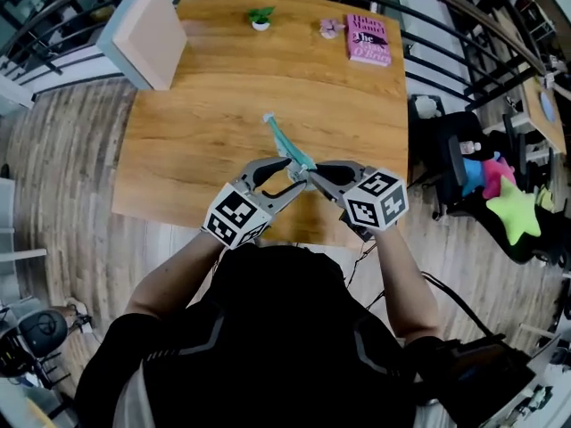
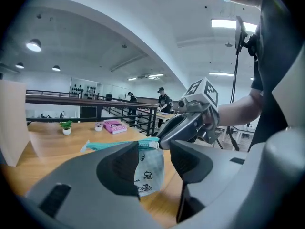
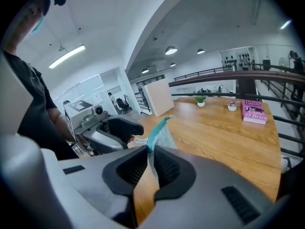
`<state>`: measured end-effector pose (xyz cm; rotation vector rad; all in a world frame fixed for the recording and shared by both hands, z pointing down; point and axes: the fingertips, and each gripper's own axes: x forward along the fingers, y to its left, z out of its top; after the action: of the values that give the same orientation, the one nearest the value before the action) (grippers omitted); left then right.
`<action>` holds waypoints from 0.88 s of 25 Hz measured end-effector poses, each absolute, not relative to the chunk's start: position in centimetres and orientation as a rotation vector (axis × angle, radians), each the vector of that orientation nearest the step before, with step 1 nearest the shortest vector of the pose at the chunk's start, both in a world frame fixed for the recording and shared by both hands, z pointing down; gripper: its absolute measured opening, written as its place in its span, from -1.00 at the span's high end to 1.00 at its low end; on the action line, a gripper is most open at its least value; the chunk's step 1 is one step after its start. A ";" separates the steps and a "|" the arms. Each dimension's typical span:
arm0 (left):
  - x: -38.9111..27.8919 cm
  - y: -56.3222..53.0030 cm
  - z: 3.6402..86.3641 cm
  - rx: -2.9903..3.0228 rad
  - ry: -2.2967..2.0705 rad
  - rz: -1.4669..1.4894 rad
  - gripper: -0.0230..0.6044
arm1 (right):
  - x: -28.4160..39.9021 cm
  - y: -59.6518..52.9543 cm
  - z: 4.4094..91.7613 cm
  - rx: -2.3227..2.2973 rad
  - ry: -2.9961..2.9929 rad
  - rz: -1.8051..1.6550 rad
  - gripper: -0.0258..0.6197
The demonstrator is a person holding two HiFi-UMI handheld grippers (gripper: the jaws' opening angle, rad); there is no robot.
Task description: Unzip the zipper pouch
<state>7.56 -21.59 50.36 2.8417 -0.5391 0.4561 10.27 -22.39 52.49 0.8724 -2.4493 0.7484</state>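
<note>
Above the near half of a wooden bench point(image 1: 196, 150), a person holds a small zipper pouch point(image 2: 148, 168) up in the air between two hand-held tools. The pouch is flat and made of pale grey-white fabric printed with small dark cartoon figures. A teal zipper point(image 2: 119, 145) runs along its top edge, and the far end of the tape sticks out as a short tail pointing toward the back of the bench. A white zipper pull point(image 2: 153, 144) sits at the near end of the zipper, just beside the tips of the right claw point(image 3: 151, 168). Seen from the head view, the pouch is edge-on and shows only as a thin teal strip slanting away from the person.

The right claw is clenched on the near end of the pouch, its jaws pinched close together with the fabric and teal tape between them. The left claw point(image 2: 153, 161) is released: its jaws stand apart, with the printed body of the pouch hanging in the gap and neither pad visibly pressing on it.

Well apart, along the far edge of the bench, lie a pink book point(image 1: 368, 39) and a small potted plant point(image 1: 260, 18).
</note>
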 end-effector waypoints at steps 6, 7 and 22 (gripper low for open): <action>8.2 -22.3 47.7 2.898 -0.470 0.381 0.34 | 10.2 -22.3 49.1 0.939 -2.454 0.737 0.76; 8.2 -22.3 47.1 2.910 -0.463 0.368 0.38 | 10.2 -22.3 48.6 0.950 -2.453 0.735 0.76; 7.1 -22.1 44.4 2.910 -0.514 0.335 0.82 | 9.1 -22.2 46.0 0.881 -2.510 0.680 0.76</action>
<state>7.10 -22.14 44.42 2.9097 -0.5140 0.3349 9.12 -22.16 46.03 0.8812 -2.5101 0.6804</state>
